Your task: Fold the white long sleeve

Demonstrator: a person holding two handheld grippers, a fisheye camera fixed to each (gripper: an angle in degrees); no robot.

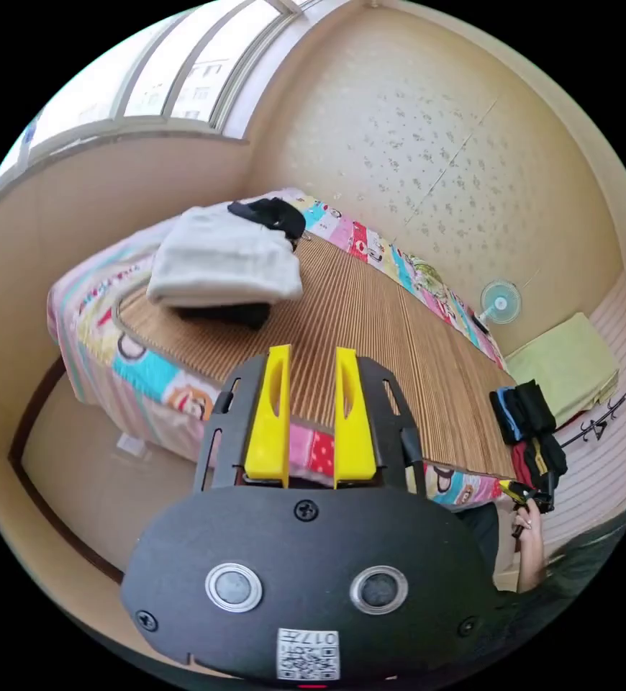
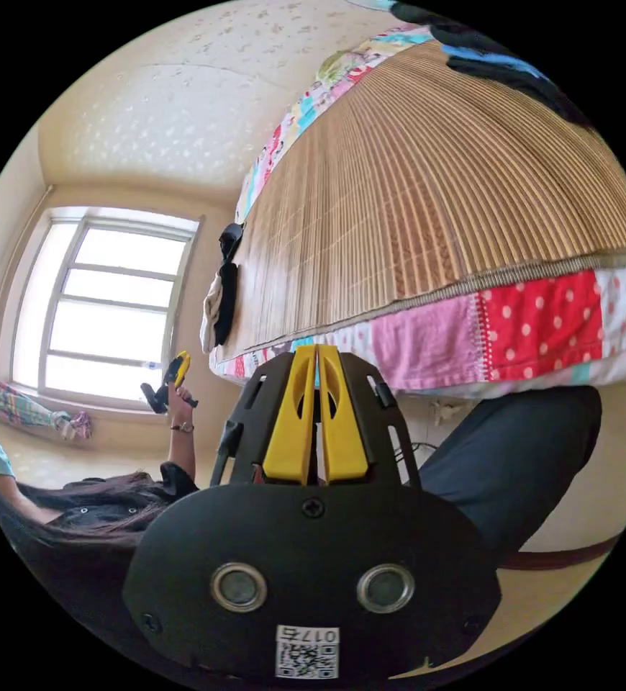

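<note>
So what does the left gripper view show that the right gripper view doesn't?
Left gripper view: a small fan, a green pad beyond the bed, and the left gripper with jaws open. Right gripper view: a person's dark trouser leg, striped cloth by the sill, and the right gripper with jaws shut on nothing. Both: the bamboo mat, the patchwork sheet, the folded white long sleeve and the window.

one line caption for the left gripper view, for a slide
Open left gripper held above bamboo mat, folded white garment lying beyond.
</note>
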